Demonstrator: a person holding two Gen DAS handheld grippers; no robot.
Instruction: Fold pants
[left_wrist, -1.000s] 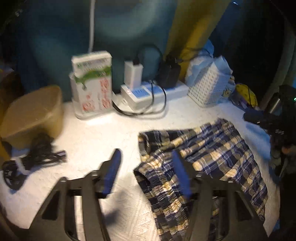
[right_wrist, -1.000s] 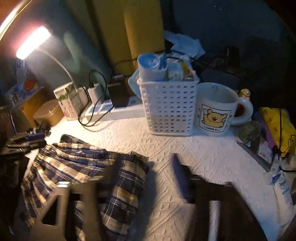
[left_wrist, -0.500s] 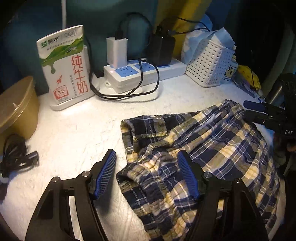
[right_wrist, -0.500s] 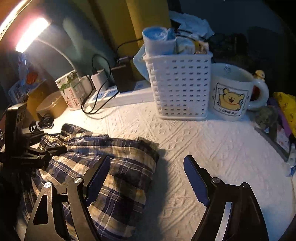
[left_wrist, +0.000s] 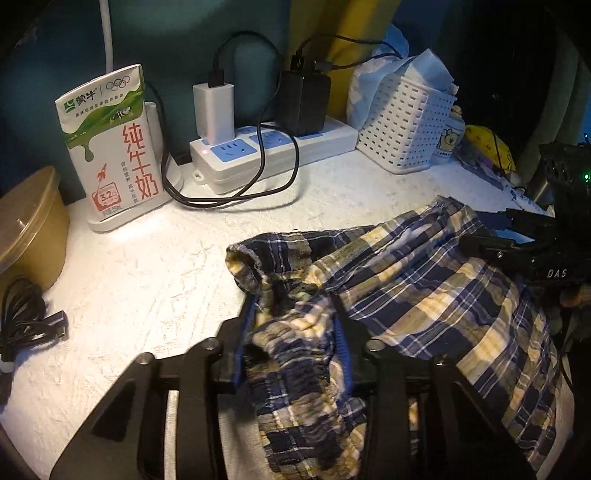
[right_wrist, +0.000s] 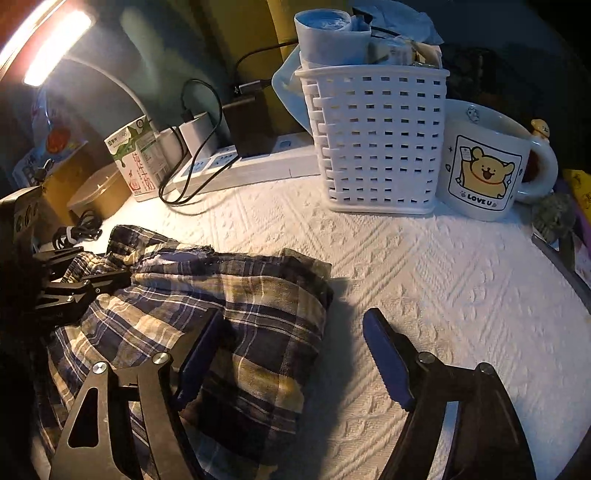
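Pants (left_wrist: 424, 280) are lying crosswise: left gripper (left_wrist: 291, 343), just closing, is clamping one end; right gripper (right_wrist: 291, 354) is straddling the other edge, jaws apart.

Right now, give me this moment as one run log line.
left gripper: jaws just closing, pinching plaid pants | right gripper: jaws open astride pants edge | fold: not started
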